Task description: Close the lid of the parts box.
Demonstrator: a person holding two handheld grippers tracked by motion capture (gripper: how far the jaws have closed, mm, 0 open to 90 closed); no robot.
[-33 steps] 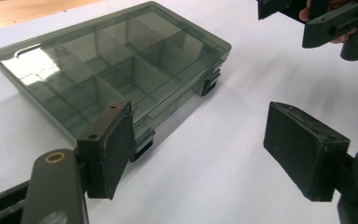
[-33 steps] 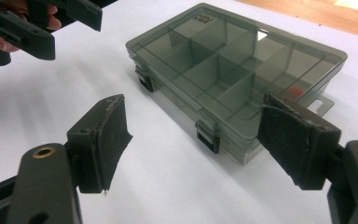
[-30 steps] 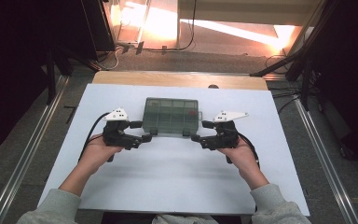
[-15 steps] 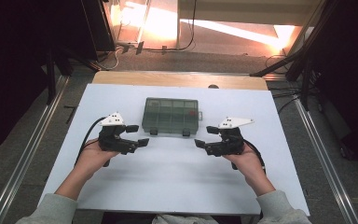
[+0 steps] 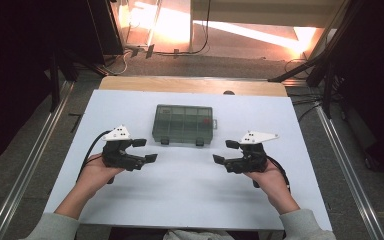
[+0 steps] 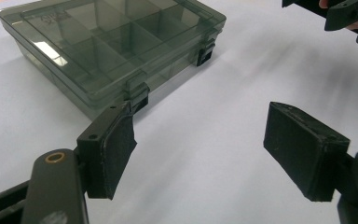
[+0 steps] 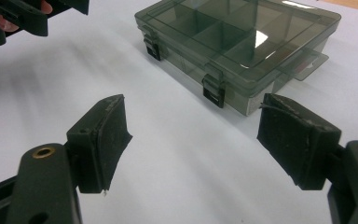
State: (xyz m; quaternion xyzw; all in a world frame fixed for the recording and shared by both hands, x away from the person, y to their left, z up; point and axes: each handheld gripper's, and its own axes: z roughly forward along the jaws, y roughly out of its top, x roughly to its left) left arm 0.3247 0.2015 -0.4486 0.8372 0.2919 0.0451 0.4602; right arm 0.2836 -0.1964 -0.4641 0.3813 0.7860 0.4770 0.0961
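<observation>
A person sits at a white counter point(image 5: 190, 200) holding a set of tongs in each hand. A smoky, see-through compartment box point(image 5: 184, 124) lies flat near the middle of the counter, its lid down and its two dark latches point(image 6: 140, 98) facing the person. The left tongs point(image 5: 146, 151) hover near the box's near left corner, the right tongs point(image 5: 225, 151) near its near right corner, with bare counter between them. Both sets stand wide open with nothing between their black pads point(image 7: 107, 140). Neither touches the box. This looks like the approach before the box is handled. The next move probably calls for bringing a pad to each latch, or bracing the box with one set while the other works a latch.
</observation>
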